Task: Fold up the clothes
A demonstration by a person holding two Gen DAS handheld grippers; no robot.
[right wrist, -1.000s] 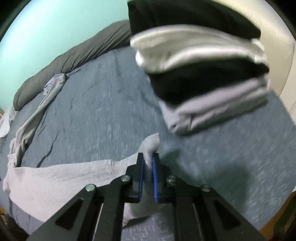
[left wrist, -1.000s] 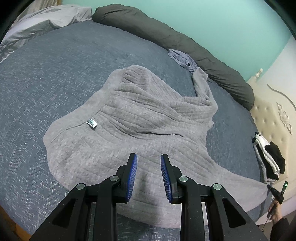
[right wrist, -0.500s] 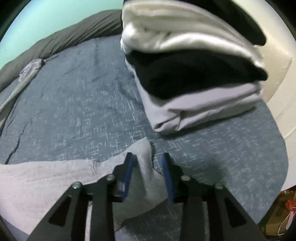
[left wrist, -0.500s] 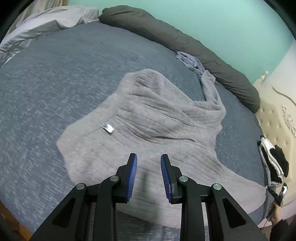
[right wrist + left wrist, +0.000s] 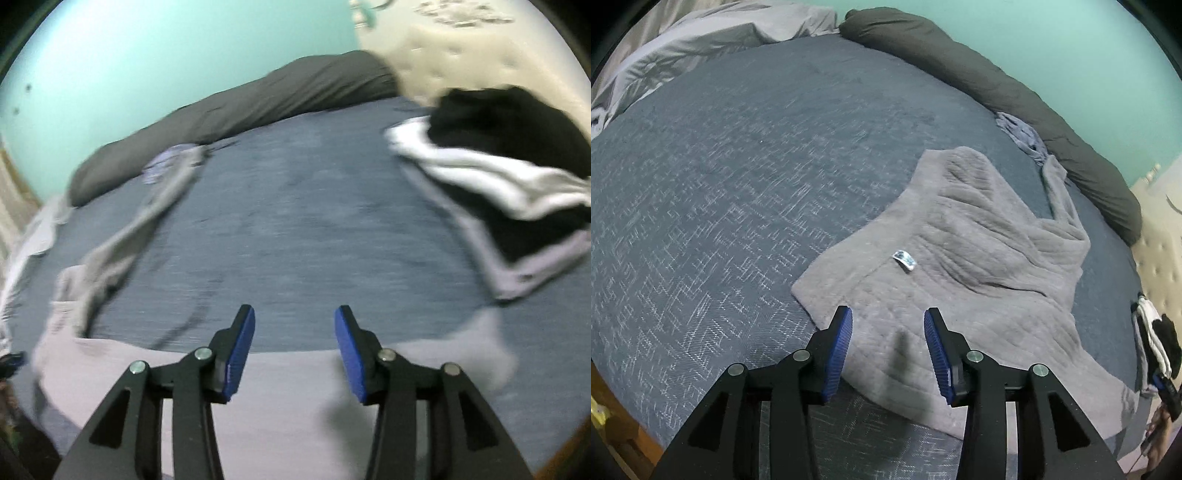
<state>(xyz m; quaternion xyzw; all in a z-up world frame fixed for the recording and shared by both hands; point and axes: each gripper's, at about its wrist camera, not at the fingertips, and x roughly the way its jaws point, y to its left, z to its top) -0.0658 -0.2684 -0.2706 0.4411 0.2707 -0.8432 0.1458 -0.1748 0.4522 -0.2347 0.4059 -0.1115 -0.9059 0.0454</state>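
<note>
A grey quilted garment [image 5: 964, 266] lies spread on the blue-grey bed, with a small white label [image 5: 904, 259] near its middle and one sleeve trailing toward the far pillow. My left gripper [image 5: 888, 343] hovers over the garment's near edge, its jaws opening, with nothing between the blue pads. In the blurred right wrist view the same garment [image 5: 280, 402] lies below my right gripper [image 5: 294, 339]. Its jaws are opening too and hold nothing. The garment's corner [image 5: 480, 350] lies loose to the right of the right gripper.
A stack of folded black, white and lilac clothes [image 5: 517, 177] sits at the bed's right side by the cream tufted headboard [image 5: 1160, 258]. A long dark bolster [image 5: 997, 88] runs along the far edge. Crumpled pale bedding [image 5: 683, 48] lies far left. A small lilac cloth [image 5: 1023, 136] rests by the bolster.
The right gripper let go of the garment's corner, opened and swung away left from the folded stack. The left gripper shifted left along the garment's near edge and widened.
</note>
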